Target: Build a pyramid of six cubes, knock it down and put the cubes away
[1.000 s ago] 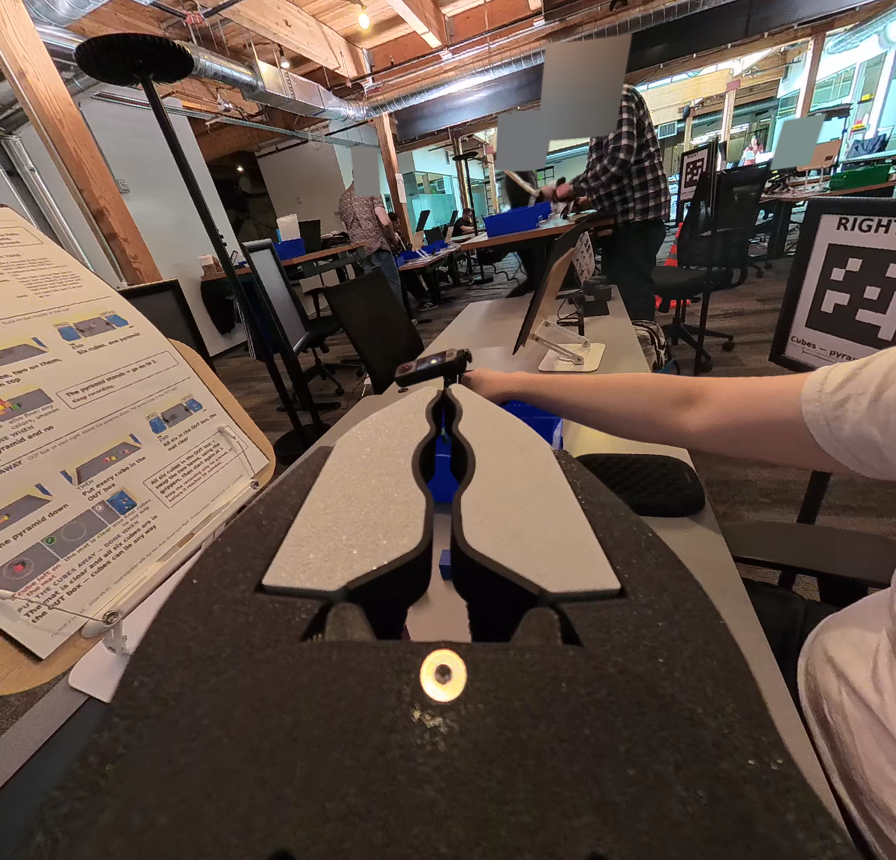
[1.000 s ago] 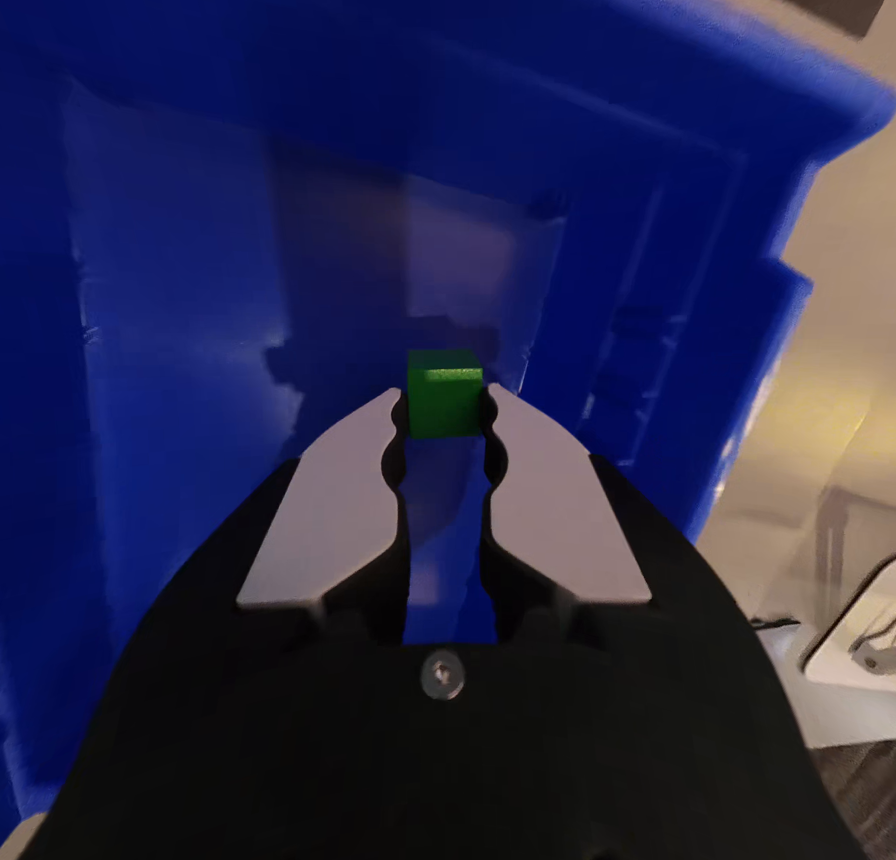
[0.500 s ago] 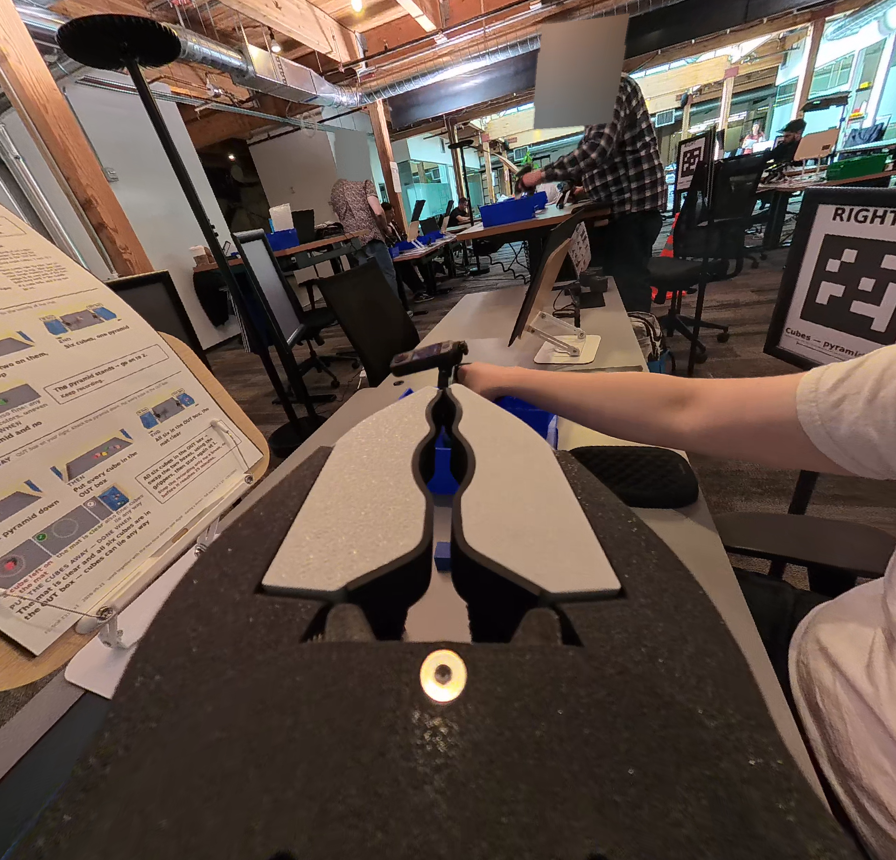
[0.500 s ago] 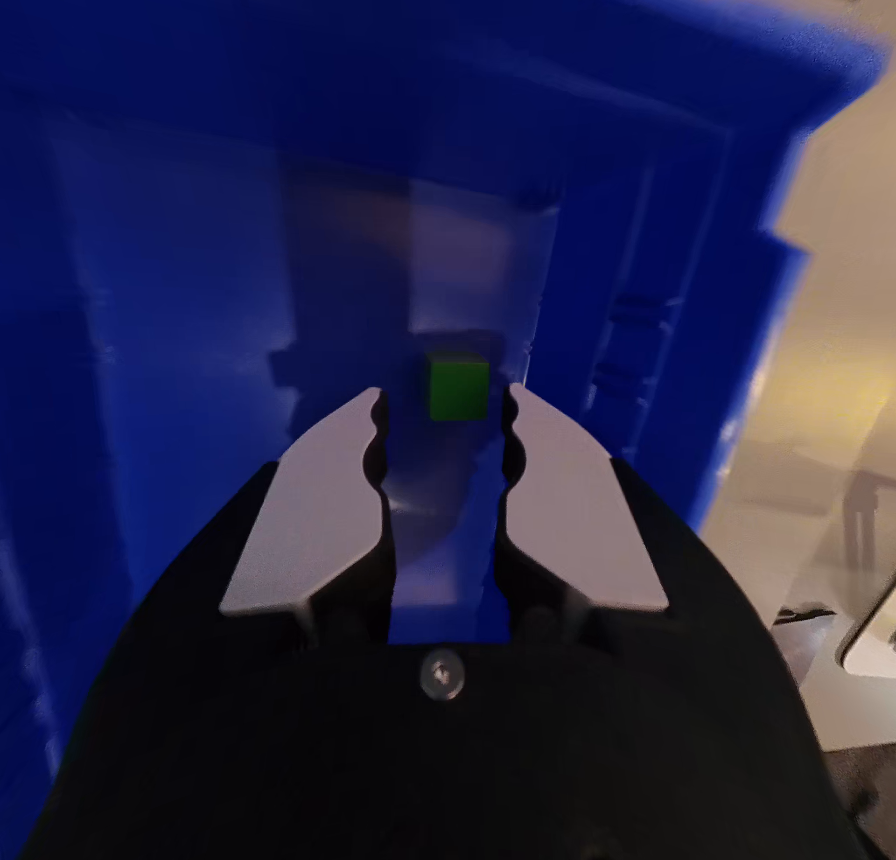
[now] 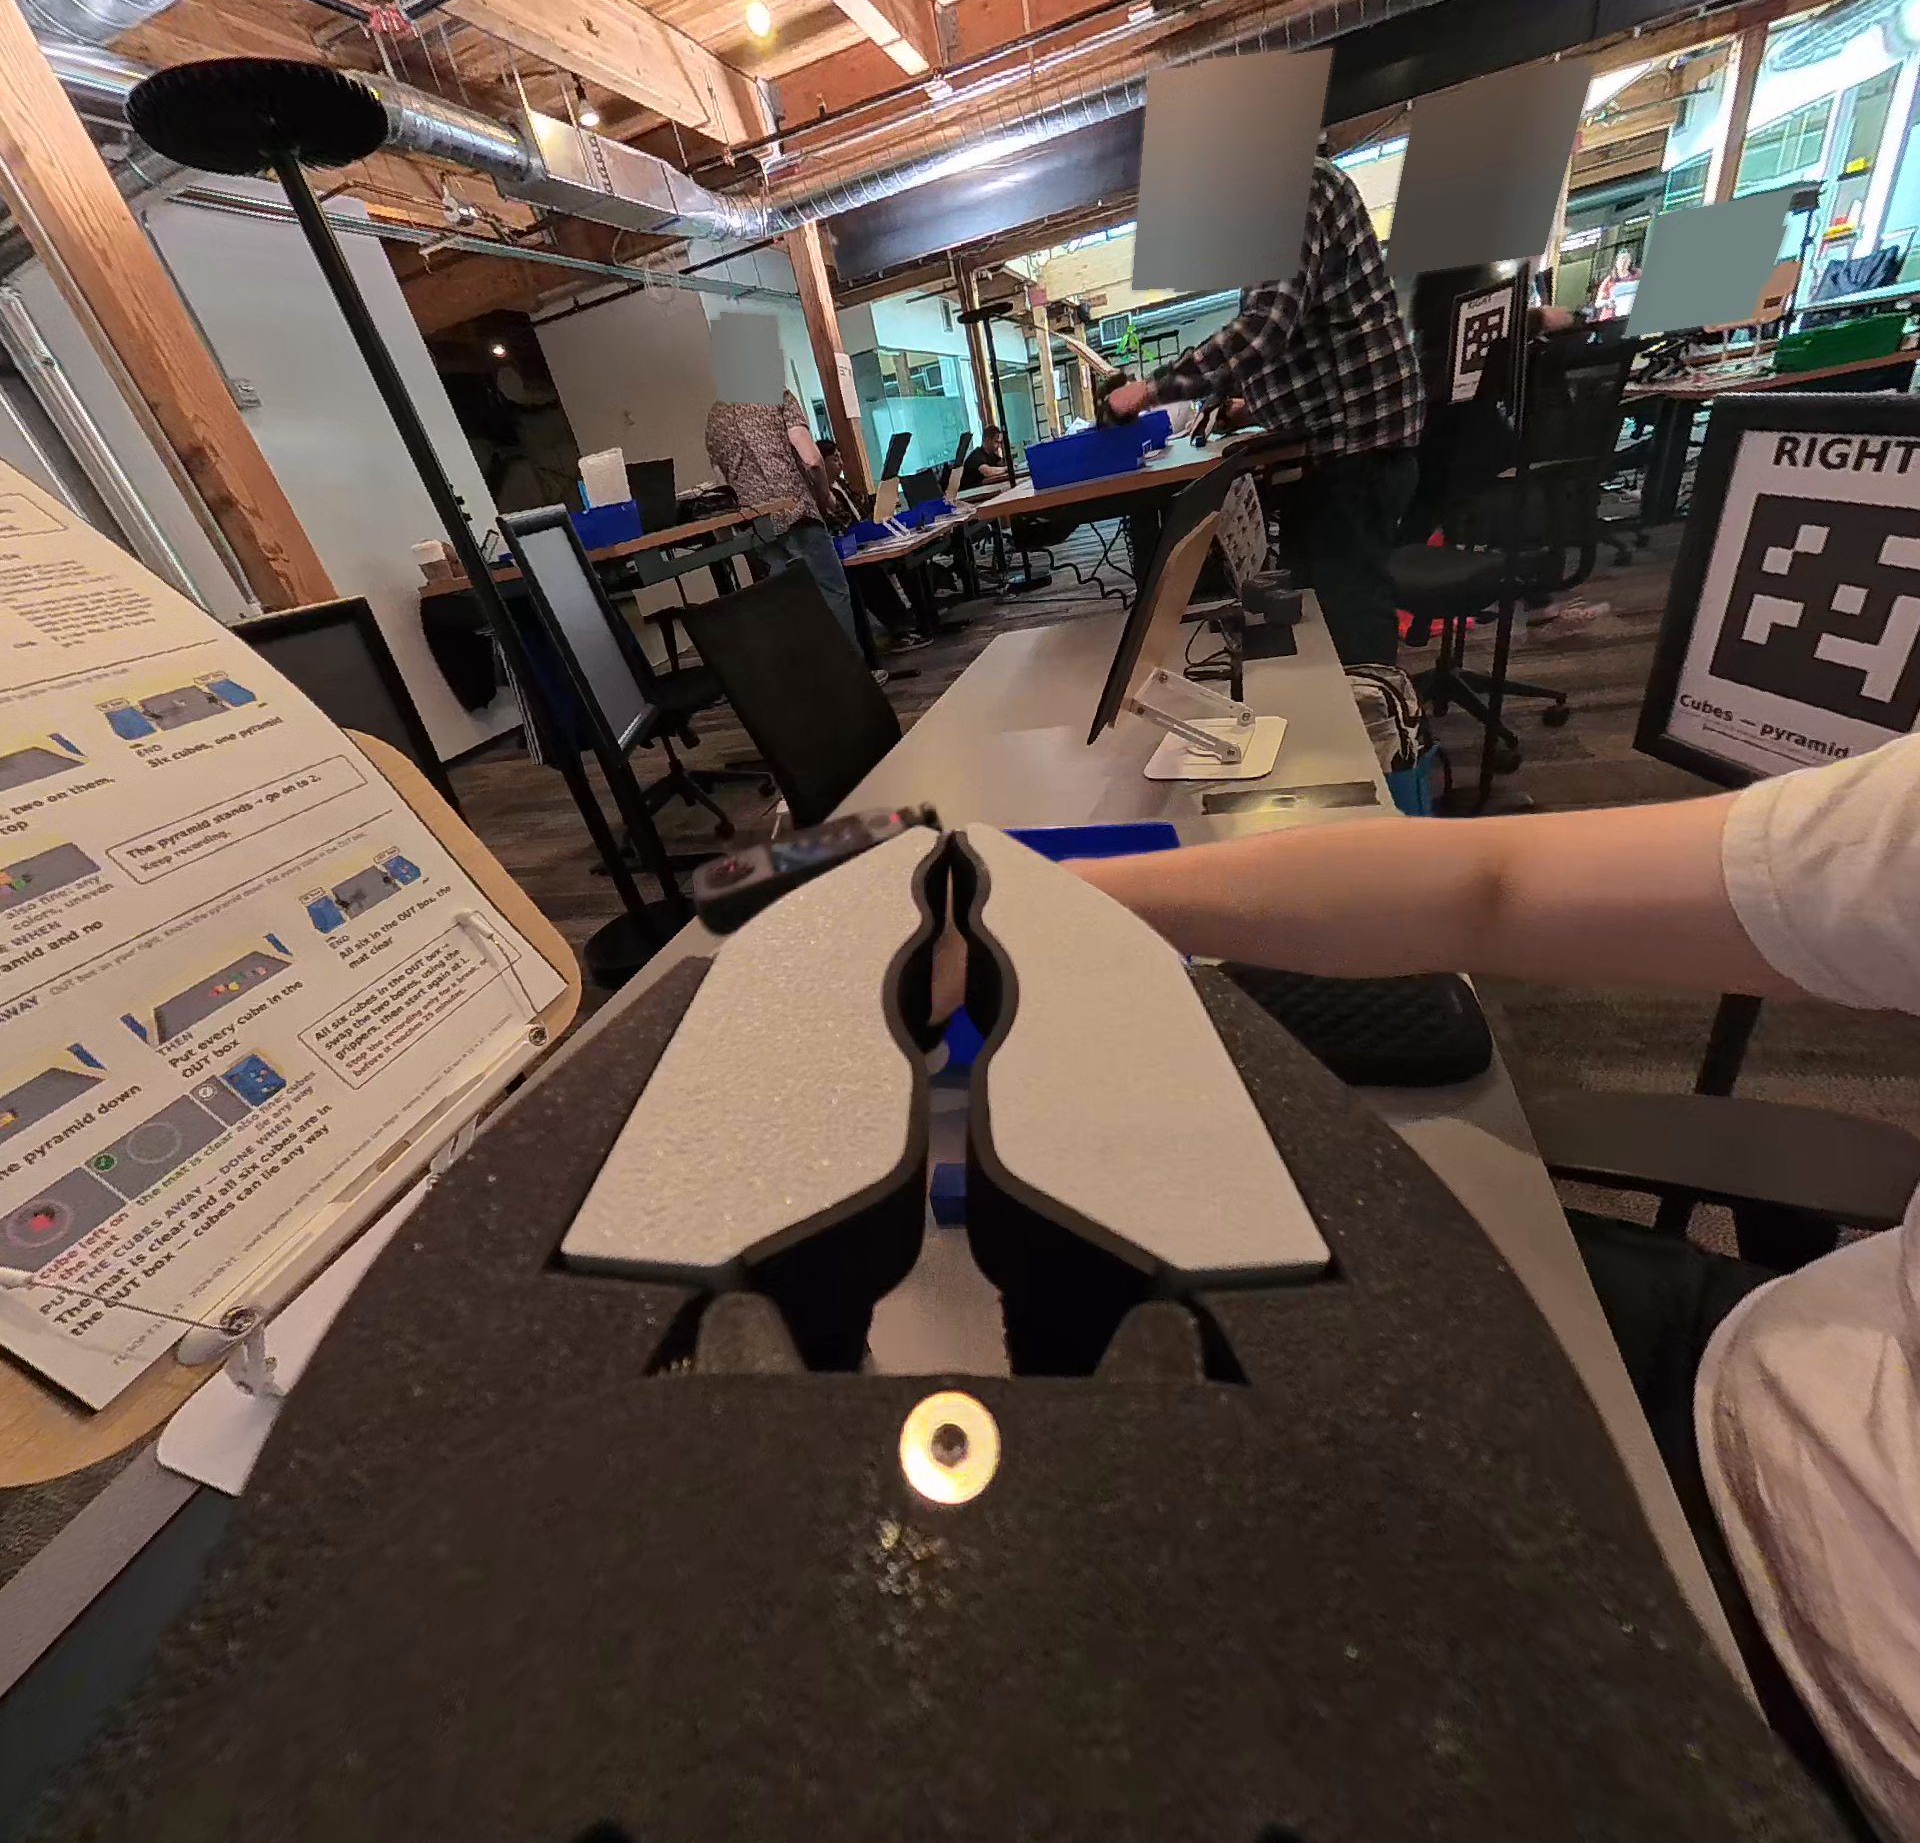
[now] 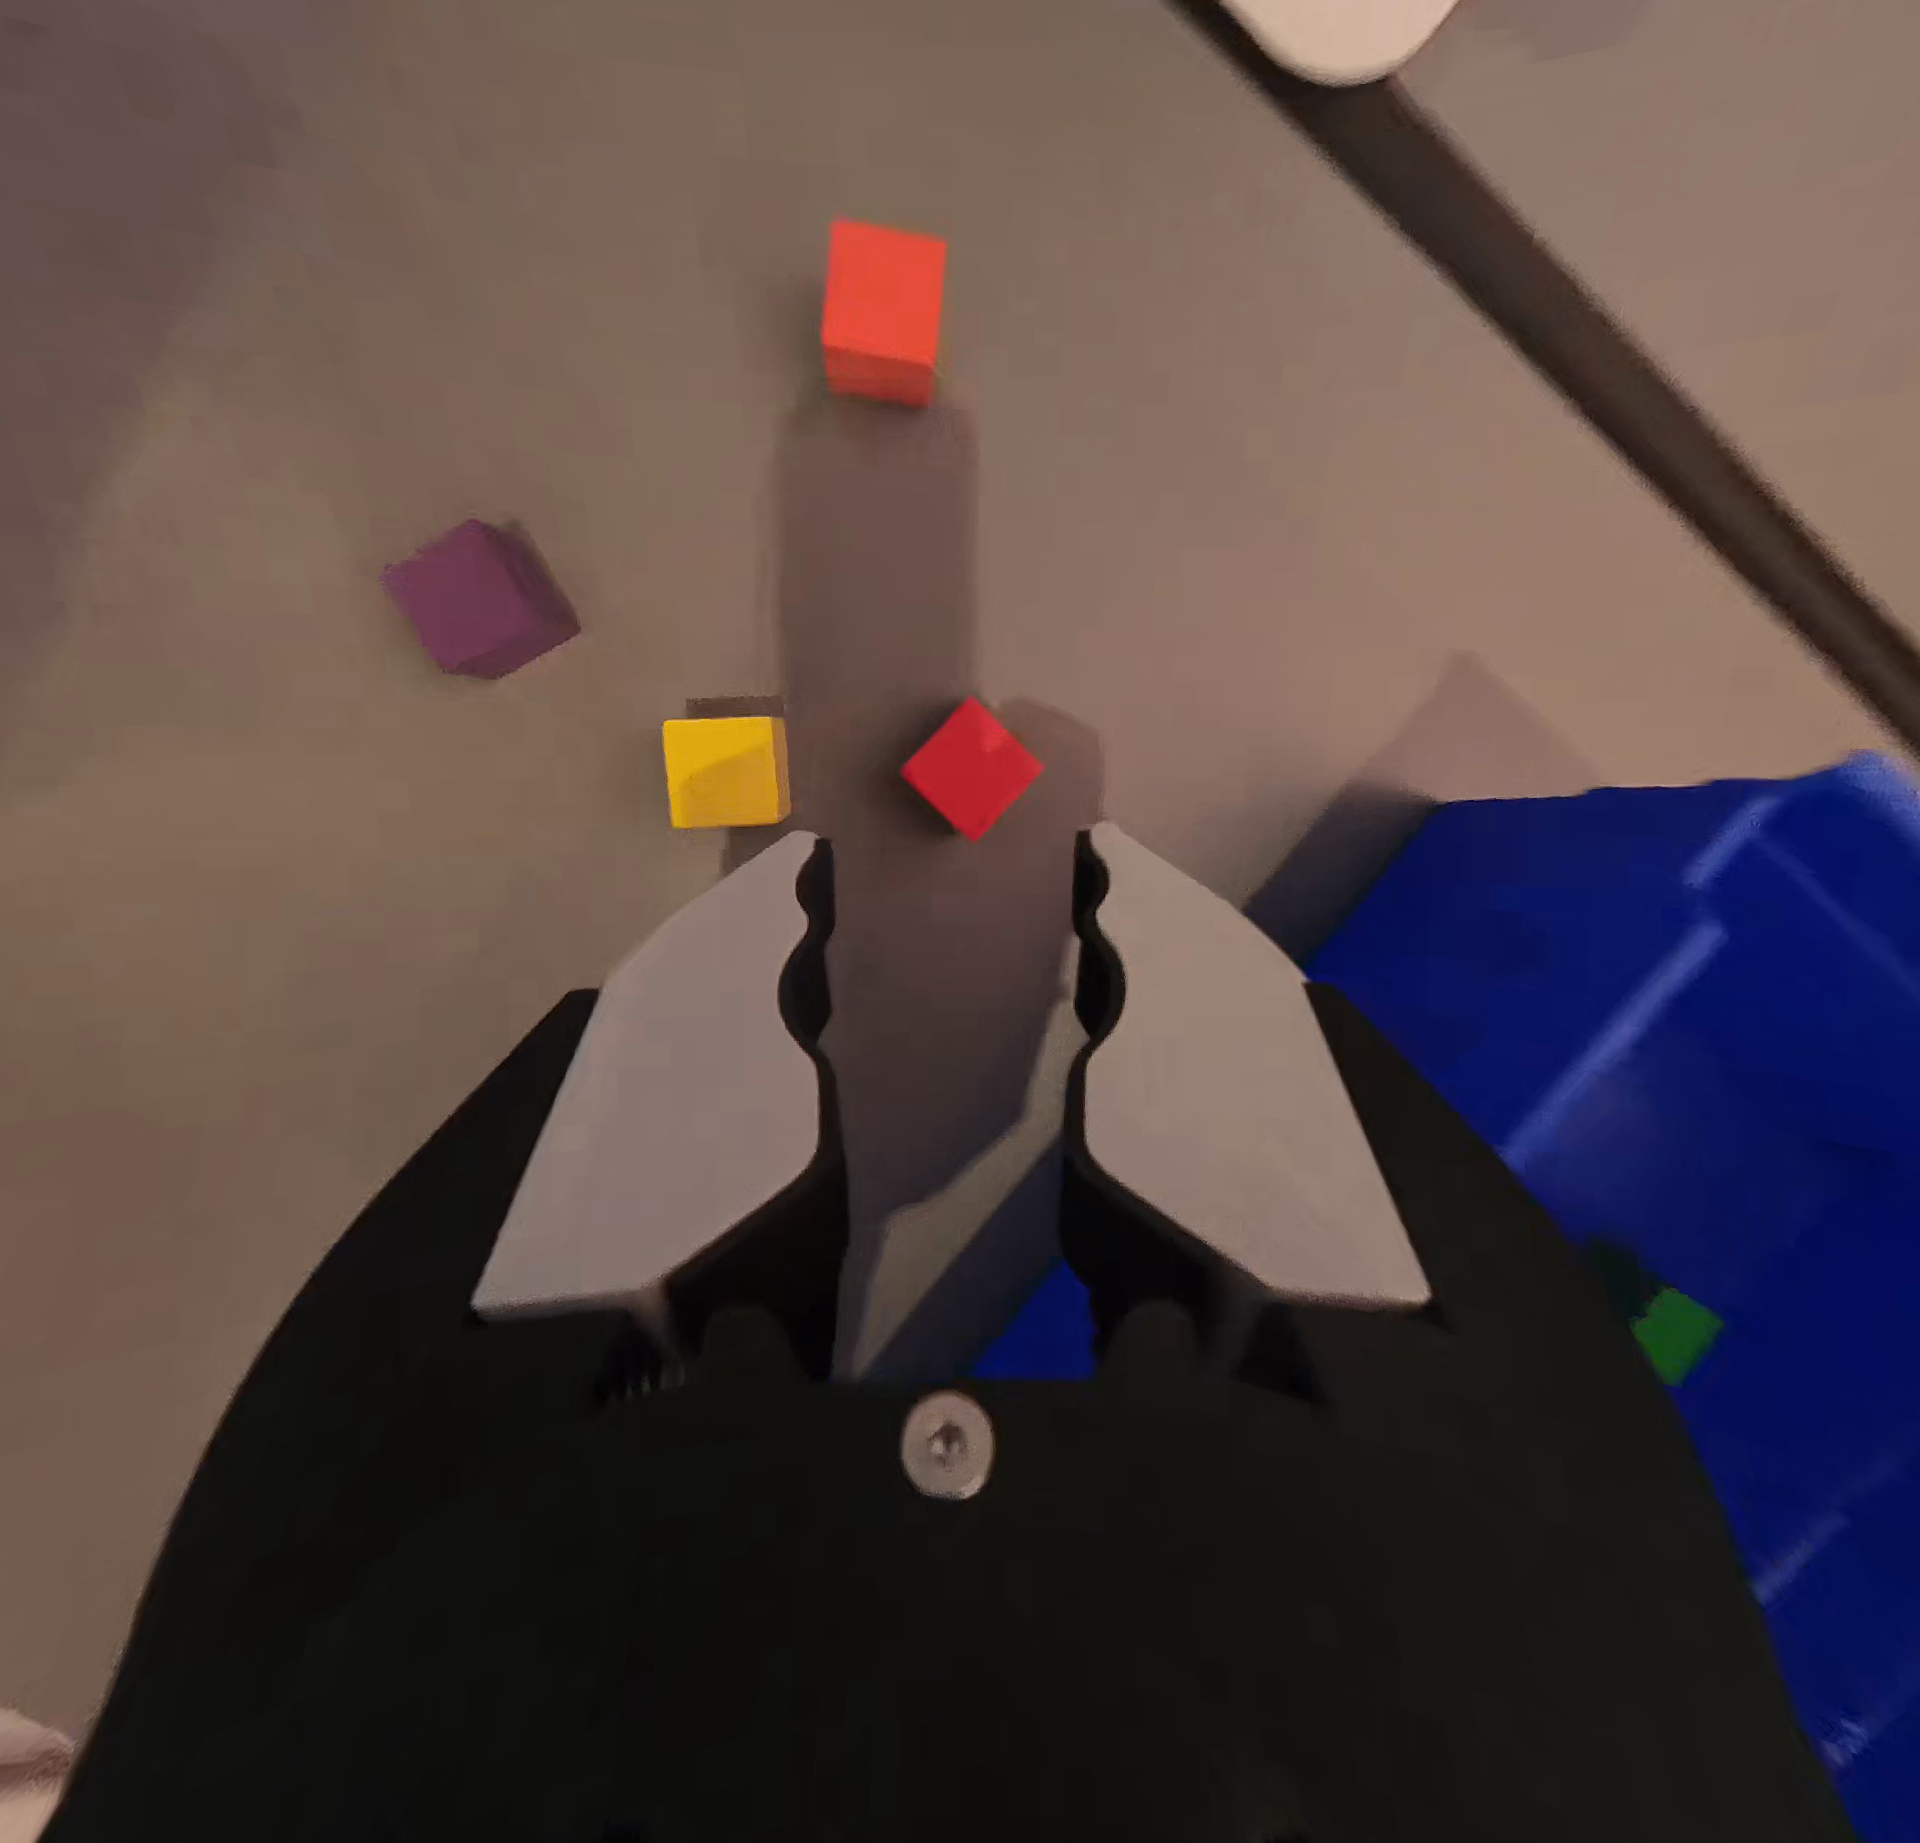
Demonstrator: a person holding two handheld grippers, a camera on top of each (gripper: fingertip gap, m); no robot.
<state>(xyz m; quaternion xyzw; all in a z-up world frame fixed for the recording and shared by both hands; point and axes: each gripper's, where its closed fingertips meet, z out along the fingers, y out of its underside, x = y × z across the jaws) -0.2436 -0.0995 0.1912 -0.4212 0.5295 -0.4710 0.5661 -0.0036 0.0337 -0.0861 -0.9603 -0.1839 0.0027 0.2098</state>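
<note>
In the right wrist view my right gripper is open and empty above the grey mat. A red cube lies just ahead of its tips, a yellow cube to the left, a purple cube farther left and an orange cube beyond. A green cube lies inside the blue bin at the right. In the left wrist view my left gripper is shut and empty, held above the table; a small blue cube shows between its fingers.
An instruction sheet on a wooden stand is at the left. A marker sign stands at the right. The person's arm reaches across to the blue bin. A black pad lies on the table. People work at desks behind. Some 40 cm of space lies between my two pairs of fingers.
My right gripper opened and let the green cube fall into the blue bin, then swung out over the mat with the loose cubes. My left gripper stayed shut and hardly moved.
</note>
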